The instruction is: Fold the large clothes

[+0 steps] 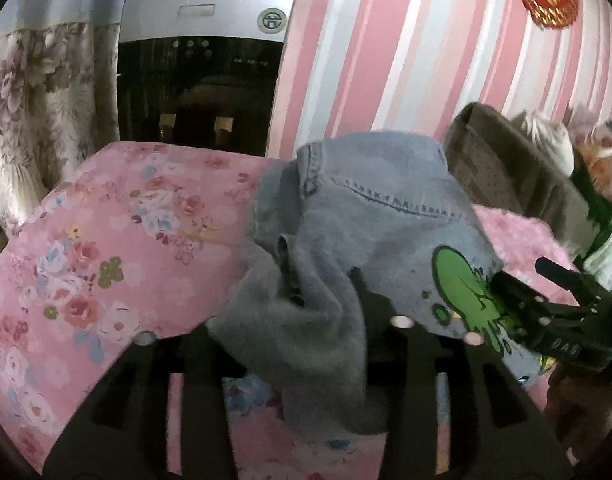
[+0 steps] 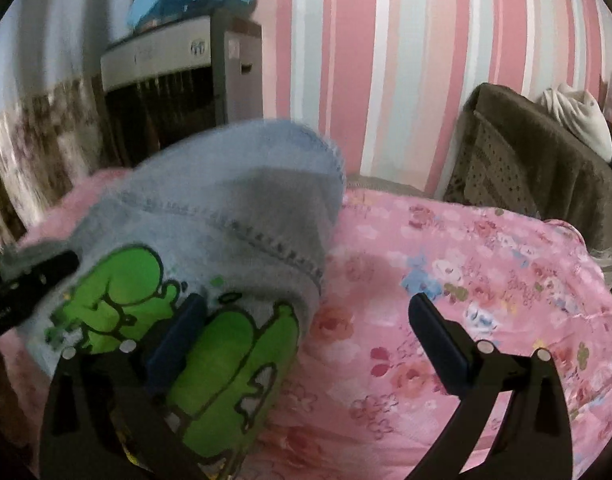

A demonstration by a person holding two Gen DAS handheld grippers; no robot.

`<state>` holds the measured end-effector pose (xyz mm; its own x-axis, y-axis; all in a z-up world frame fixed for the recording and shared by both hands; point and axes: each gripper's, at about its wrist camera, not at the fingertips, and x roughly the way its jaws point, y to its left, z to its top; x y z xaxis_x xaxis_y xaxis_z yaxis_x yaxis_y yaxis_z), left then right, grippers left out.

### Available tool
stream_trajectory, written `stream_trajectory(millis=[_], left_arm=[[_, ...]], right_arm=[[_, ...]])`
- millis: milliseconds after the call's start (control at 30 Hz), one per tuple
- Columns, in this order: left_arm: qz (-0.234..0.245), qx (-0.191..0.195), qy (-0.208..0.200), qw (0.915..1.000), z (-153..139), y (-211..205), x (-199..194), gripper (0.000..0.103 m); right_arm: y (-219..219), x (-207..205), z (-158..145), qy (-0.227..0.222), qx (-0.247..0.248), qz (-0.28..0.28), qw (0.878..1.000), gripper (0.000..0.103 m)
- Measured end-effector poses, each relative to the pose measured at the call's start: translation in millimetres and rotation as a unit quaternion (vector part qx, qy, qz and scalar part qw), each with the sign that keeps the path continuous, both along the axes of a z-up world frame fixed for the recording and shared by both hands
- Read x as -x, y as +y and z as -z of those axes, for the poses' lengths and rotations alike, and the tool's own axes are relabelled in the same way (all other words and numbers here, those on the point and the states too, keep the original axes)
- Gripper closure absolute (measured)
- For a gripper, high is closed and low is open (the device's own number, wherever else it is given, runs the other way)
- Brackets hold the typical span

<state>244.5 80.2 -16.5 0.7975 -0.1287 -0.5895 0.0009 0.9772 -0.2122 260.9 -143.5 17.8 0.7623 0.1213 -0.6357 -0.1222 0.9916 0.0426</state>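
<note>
Behind jeans [image 1: 370,216]: brown cushion [image 1: 506,176], water dispenser [image 1: 202,76], striped wall [image 1: 406,60].

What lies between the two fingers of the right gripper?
In the right wrist view, only pink floral bedsheet fills the gap; the jeans drape over the left finger.

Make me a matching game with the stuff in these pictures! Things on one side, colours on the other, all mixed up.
Things:
1. jeans
2. frog patch
3. bedsheet
4. blanket

Colours:
A. pink with flowers
B. brown
C. light blue
D. bright green

Pairs: 1-C, 2-D, 3-A, 4-B
</note>
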Motion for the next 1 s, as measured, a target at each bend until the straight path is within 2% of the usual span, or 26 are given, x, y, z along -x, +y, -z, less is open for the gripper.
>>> stream_trajectory(millis=[67, 133, 200, 267, 333, 367, 500, 633, 800, 900, 1000], left_arm=[[-0.005, 0.004, -0.017, 0.9998, -21.6, 9.9, 6.0, 0.043], [-0.013, -0.016, -0.039, 0.9990, -45.8, 14.1, 5.8, 0.016], [-0.004, -0.038, -0.050, 0.9980, -67.9, 13.8, -8.0, 0.006], [-0.005, -0.079, -0.047, 0.9958, -74.3, 8.4, -32.8, 0.005], [0.000, -0.093, -0.032, 0.9951, -69.5, 3.9, -53.8, 0.005], [0.005, -0.100, -0.014, 0.9949, -59.7, 0.3, -69.8, 0.005], [0.003, -0.131, 0.040, 0.9906, -25.0, -5.7, -92.6, 0.005], [0.005, -0.117, 0.056, 0.9916, 2.6, -2.6, -95.5, 0.004], [-0.013, -0.055, 0.058, 0.9967, 27.2, 9.4, -86.8, 0.004], [-0.006, -0.051, 0.052, 0.9974, 24.6, 9.5, -82.0, 0.006], [-0.003, -0.041, 0.043, 0.9982, 15.0, 14.1, -71.3, 0.007]], right_arm=[[-9.3, -2.2, -15.0, -0.017, -0.024, -0.002, 1.000, 0.002], [-17.4, -14.3, -25.8, -0.022, -0.026, 0.000, 0.999, 0.002], [-19.5, -31.7, -29.0, -0.019, -0.017, 0.001, 1.000, 0.002], [-18.6, -48.4, -27.4, -0.012, -0.005, 0.002, 1.000, 0.002], [-14.2, -65.0, -24.4, -0.010, 0.010, 0.004, 1.000, 0.002], [-12.1, -70.8, -23.6, -0.013, 0.014, 0.004, 1.000, 0.002], [-6.9, -94.6, -15.0, -0.011, 0.034, 0.010, 0.999, 0.002], [-1.0, -111.3, 9.8, 0.023, 0.058, -0.002, 0.998, 0.002], [-2.8, -114.5, 34.8, 0.048, 0.033, 0.002, 0.998, 0.002], [-1.1, -110.4, 30.0, 0.040, 0.049, 0.007, 0.998, 0.002], [-2.2, -95.1, 10.9, 0.025, 0.050, 0.016, 0.998, 0.002]])
